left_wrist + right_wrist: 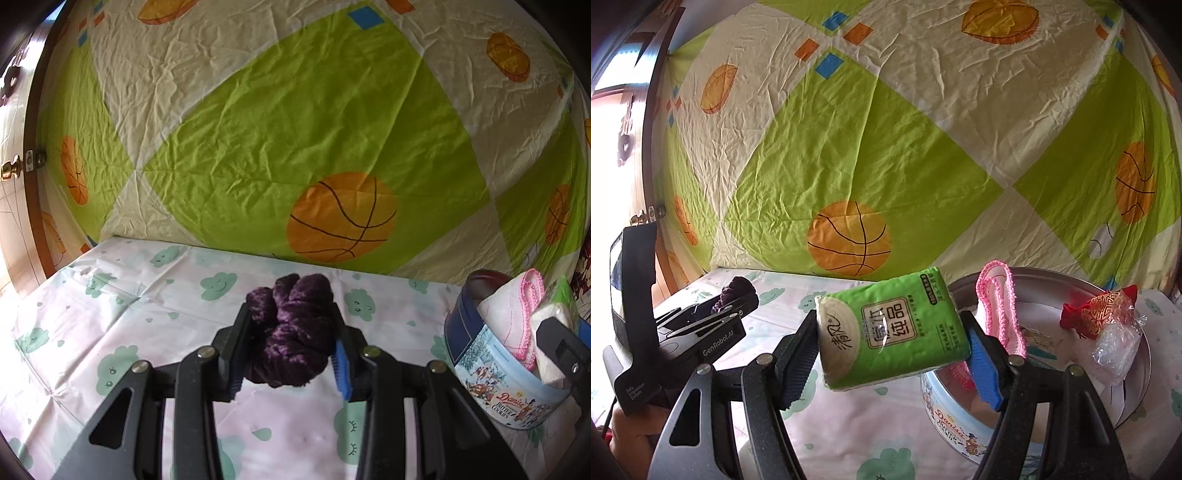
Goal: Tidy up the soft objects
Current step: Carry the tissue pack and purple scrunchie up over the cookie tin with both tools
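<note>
Meanwhile, right gripper (892, 354) jaws pinching green tissue pack (892, 326) above bench, just left of cookie tin (955, 424); left gripper (291, 345) squeezing purple scrunchie (293, 328). Best: carry pack over tin rim, lower, then release.

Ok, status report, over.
Left gripper shut on purple plush. Right gripper shut on green tissue pack, beside cookie tin. Nothing blocking.
</note>
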`<act>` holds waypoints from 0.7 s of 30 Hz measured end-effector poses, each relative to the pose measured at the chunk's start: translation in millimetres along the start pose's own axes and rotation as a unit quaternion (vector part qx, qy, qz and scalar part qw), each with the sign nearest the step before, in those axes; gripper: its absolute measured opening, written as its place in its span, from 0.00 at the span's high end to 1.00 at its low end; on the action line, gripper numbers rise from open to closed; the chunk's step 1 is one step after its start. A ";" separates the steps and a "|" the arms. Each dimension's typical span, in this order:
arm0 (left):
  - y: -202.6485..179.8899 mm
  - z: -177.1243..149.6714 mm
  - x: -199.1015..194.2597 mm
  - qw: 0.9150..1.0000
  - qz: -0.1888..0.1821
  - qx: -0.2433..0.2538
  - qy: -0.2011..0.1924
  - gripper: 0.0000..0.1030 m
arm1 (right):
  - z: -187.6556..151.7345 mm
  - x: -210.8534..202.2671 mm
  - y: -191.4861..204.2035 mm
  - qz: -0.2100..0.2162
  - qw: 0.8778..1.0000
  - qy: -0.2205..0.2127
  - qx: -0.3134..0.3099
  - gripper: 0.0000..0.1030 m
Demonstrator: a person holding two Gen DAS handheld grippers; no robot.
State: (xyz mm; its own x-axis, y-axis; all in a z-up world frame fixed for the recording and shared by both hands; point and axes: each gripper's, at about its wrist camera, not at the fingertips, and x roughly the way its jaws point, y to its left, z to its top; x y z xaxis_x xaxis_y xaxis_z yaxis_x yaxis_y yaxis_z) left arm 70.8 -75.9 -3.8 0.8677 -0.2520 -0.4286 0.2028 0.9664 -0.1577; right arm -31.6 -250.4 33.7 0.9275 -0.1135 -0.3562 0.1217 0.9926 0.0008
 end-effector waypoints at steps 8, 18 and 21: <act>-14.1 -8.2 -15.7 1.000 -0.004 0.005 -0.009 0.64 | 4.2 -9.4 -1.9 -0.010 1.000 -0.015 -0.010 0.28; -37.7 -16.0 -29.2 1.000 -0.023 0.012 -0.011 0.64 | 4.0 -12.8 -17.7 -0.029 0.999 -0.015 -0.019 0.28; -43.2 -17.5 -31.1 0.999 -0.027 0.016 -0.011 0.64 | 2.6 -13.0 -24.3 -0.034 0.999 -0.011 -0.020 0.28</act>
State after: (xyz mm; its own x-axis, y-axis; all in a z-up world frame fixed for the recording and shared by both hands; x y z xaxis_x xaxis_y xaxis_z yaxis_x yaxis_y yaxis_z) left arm 27.2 -110.7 0.8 0.8650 -0.3032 -0.3997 0.2636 0.9526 -0.1521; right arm -45.7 -273.2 40.8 0.9256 -0.1804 -0.3326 0.1700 0.9836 -0.0605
